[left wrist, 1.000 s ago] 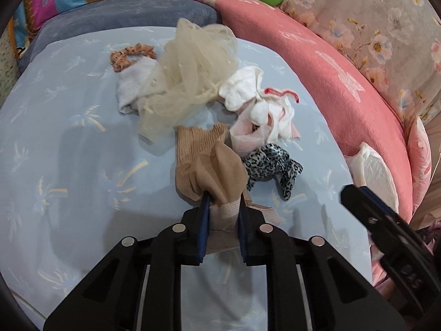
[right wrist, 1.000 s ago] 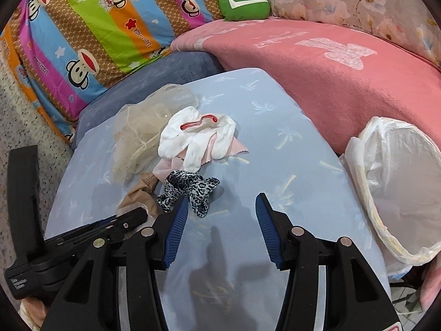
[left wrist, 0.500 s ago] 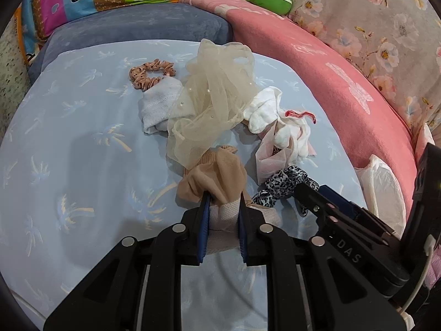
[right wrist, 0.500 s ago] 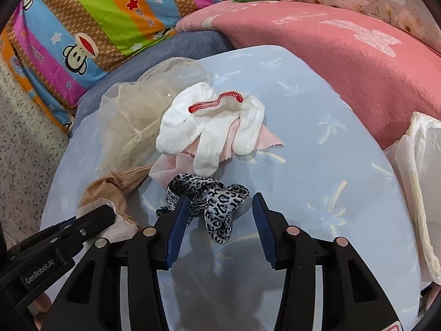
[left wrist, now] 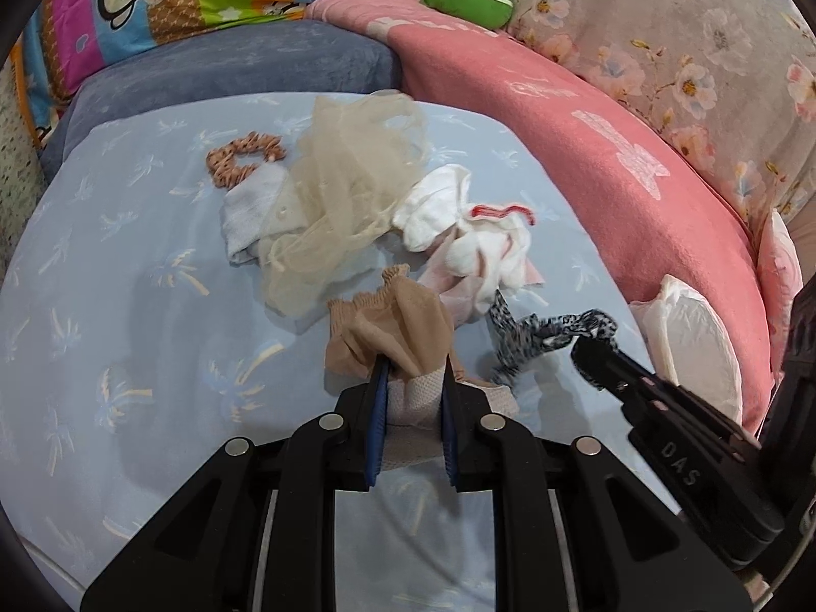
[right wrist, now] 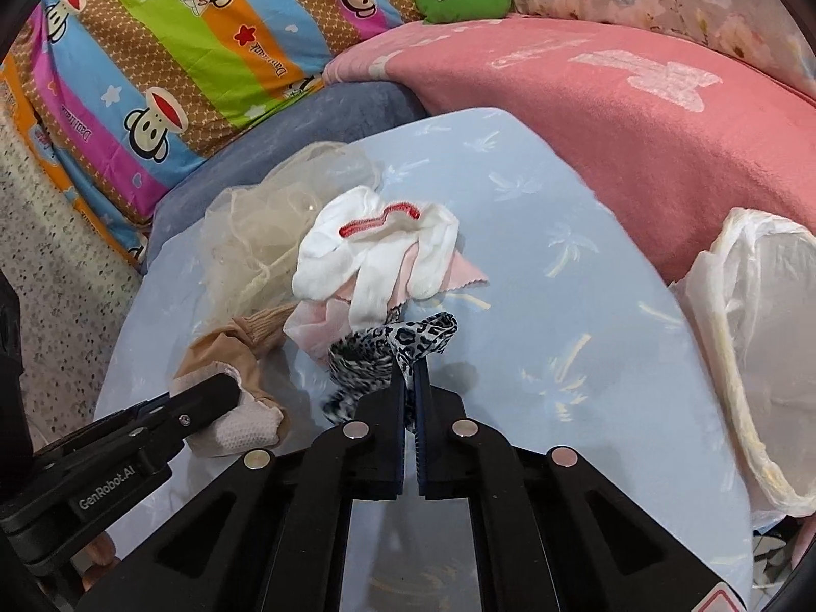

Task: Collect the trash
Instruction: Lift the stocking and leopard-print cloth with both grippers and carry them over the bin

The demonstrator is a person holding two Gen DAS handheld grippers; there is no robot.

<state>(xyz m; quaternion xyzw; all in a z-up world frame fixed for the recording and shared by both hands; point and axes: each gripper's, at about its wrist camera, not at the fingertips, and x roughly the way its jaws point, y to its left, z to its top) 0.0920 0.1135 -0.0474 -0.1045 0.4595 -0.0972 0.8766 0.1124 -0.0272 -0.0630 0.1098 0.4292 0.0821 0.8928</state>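
With the right gripper [right wrist: 409, 387] clamped on the leopard-print fabric scrunchie [right wrist: 403, 341] and the left gripper [left wrist: 410, 387] pinching the beige nylon stocking [left wrist: 392, 329], the neighbouring pink cloth [right wrist: 316, 326] could be dragged along on lifting.

On the table [left wrist: 102, 306] a scrunchie [left wrist: 242, 158] lies farthest back; the mesh cloth [left wrist: 347, 204] sits right of it; the glove [left wrist: 459, 234] lies further right; the bag [right wrist: 765, 372] hangs off the table's right edge.
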